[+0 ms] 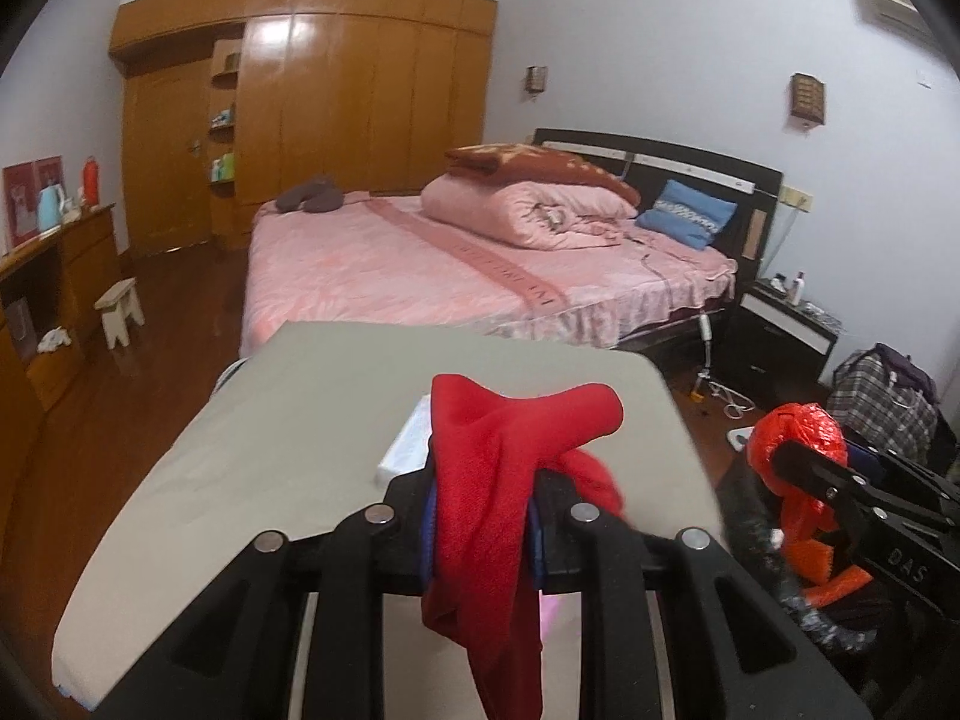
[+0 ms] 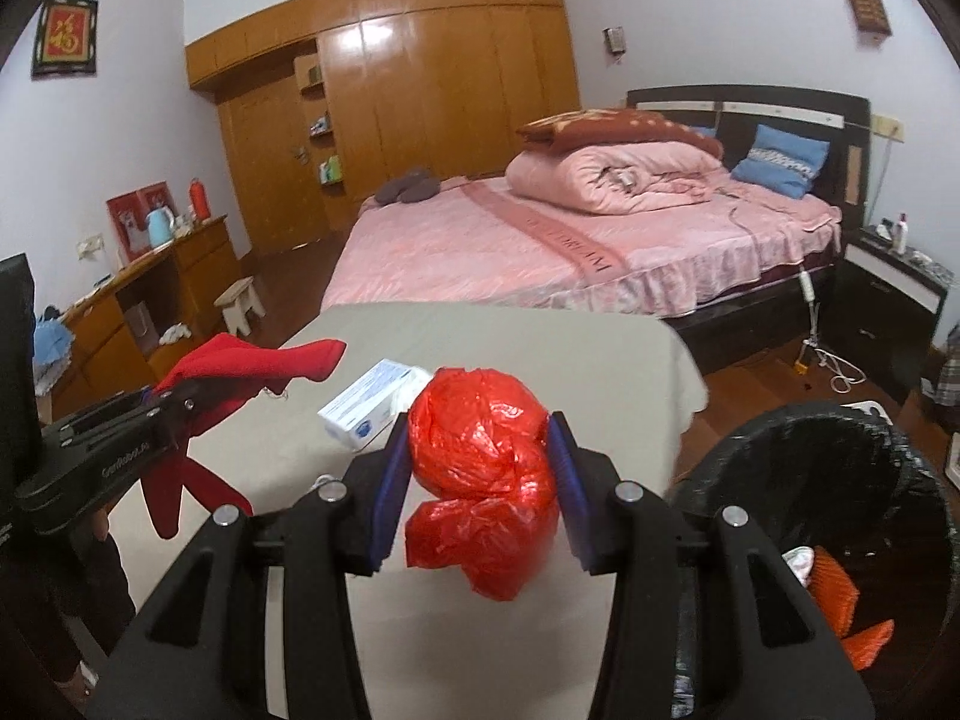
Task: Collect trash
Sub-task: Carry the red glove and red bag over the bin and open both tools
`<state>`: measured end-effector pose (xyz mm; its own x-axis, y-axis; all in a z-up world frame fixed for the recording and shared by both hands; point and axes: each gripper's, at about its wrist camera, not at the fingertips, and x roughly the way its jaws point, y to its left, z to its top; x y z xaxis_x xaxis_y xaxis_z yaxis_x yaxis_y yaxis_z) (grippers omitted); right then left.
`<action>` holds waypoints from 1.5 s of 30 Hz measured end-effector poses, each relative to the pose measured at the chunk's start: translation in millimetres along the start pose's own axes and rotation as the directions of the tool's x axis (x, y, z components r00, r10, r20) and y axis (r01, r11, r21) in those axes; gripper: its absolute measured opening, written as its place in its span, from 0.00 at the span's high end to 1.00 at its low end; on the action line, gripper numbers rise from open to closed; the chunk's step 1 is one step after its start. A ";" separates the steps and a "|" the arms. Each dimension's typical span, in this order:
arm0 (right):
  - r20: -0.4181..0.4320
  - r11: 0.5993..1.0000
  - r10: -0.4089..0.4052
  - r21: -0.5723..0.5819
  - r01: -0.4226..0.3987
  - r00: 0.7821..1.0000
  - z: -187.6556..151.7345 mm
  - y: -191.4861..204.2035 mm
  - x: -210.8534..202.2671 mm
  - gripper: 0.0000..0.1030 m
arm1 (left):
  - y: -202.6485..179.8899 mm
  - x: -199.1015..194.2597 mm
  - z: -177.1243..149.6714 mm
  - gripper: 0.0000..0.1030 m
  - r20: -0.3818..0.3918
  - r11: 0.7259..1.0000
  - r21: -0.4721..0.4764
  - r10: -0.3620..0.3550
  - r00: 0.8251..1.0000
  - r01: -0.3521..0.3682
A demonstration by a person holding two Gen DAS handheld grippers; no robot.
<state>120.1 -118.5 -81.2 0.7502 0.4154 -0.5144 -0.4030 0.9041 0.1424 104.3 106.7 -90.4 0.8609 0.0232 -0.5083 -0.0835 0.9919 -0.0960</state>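
My left gripper (image 1: 480, 504) is shut on a red cloth (image 1: 498, 480) that hangs limp above the grey-covered table (image 1: 270, 450). The same cloth (image 2: 240, 360) and left gripper (image 2: 174, 402) show at the left of the right wrist view. My right gripper (image 2: 477, 468) is shut on a crumpled red plastic bag (image 2: 480, 480), held over the table's near right corner. That bag (image 1: 798, 432) and the right gripper (image 1: 786, 456) appear at the right of the left wrist view. A white and blue box (image 2: 372, 402) lies on the table (image 2: 540, 348). A black-lined trash bin (image 2: 840, 480) stands to the right, with orange scraps (image 2: 840, 600) inside.
A bed (image 2: 570, 240) with pink covers lies beyond the table, and a black nightstand (image 2: 894, 294) at its right. Wooden wardrobes (image 2: 420, 90) line the far wall. A desk (image 2: 150, 294) and small stool (image 2: 240, 306) stand left. A plaid bag (image 1: 882, 396) sits on the floor.
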 end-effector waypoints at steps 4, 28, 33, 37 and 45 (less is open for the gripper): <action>0.028 0.999 -0.043 0.016 0.043 0.999 4.4 -20.4 -15.3 0.58 | -26.7 -0.8 6.0 0.78 0.010 0.998 0.027 -0.052 0.999 0.052; 0.084 0.933 -0.342 0.153 0.327 0.936 -12.4 -149.0 -93.4 0.58 | -178.5 17.8 20.5 0.78 -0.009 0.926 0.171 -0.340 0.940 0.336; 0.075 0.910 -0.394 0.174 0.377 0.916 -21.7 -172.7 -102.6 0.58 | -211.0 23.1 18.9 0.78 -0.023 0.900 0.198 -0.391 0.920 0.388; 0.057 0.889 -0.433 0.193 0.415 0.900 -30.9 -193.3 -106.7 0.58 | -236.8 32.8 15.8 0.78 -0.052 0.878 0.207 -0.431 0.901 0.432; 0.021 0.854 -0.485 0.225 0.469 0.874 -46.3 -225.8 -109.5 0.57 | -280.3 52.5 7.4 0.78 -0.104 0.840 0.226 -0.483 0.870 0.493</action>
<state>104.7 -372.7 -96.2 0.8624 -0.0736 -0.5008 0.1253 0.9896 0.0704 176.6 -169.2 -83.9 0.7365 -0.4715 -0.4851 0.4678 0.8730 -0.1383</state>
